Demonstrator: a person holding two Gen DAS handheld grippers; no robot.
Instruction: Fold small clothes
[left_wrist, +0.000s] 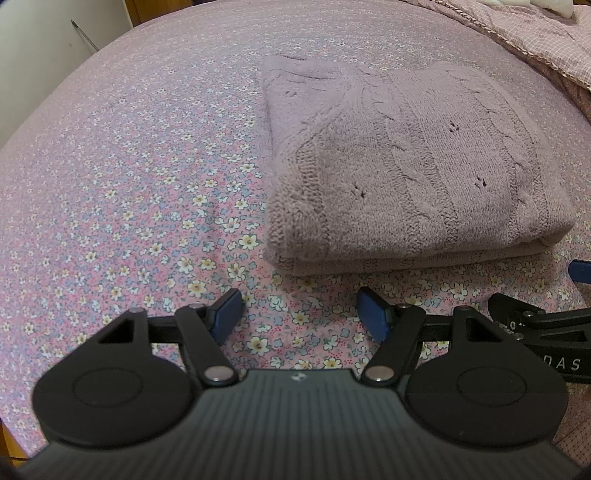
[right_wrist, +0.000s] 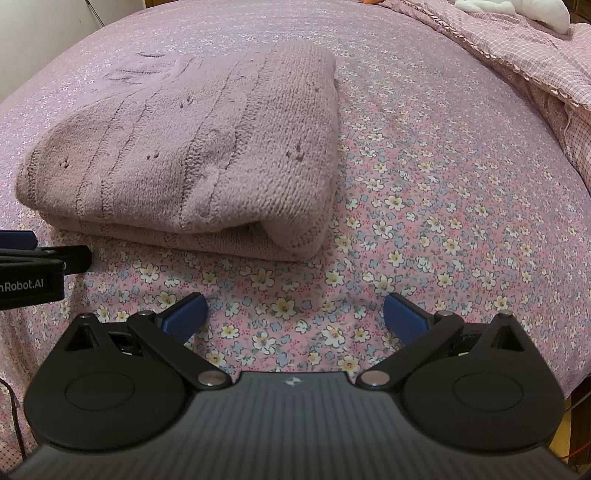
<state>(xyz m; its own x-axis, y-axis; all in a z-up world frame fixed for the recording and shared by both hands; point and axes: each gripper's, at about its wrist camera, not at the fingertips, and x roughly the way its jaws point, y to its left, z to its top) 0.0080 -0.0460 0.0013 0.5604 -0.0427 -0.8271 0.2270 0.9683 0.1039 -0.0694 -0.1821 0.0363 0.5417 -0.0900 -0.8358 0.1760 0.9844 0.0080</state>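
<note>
A mauve knit sweater (left_wrist: 406, 166) lies folded into a thick rectangle on the floral bedsheet (left_wrist: 129, 184). It also shows in the right wrist view (right_wrist: 192, 155), up and to the left. My left gripper (left_wrist: 301, 314) is open and empty, just short of the sweater's near edge. My right gripper (right_wrist: 295, 317) is open and empty, near the sweater's right front corner. Each gripper shows at the edge of the other's view: the right one (left_wrist: 554, 325) and the left one (right_wrist: 33, 266).
A pink checked quilt (right_wrist: 535, 48) with a frilled edge lies bunched at the back right of the bed. A white soft object (right_wrist: 524, 9) rests on it. A pale wall (left_wrist: 44, 55) stands at the far left.
</note>
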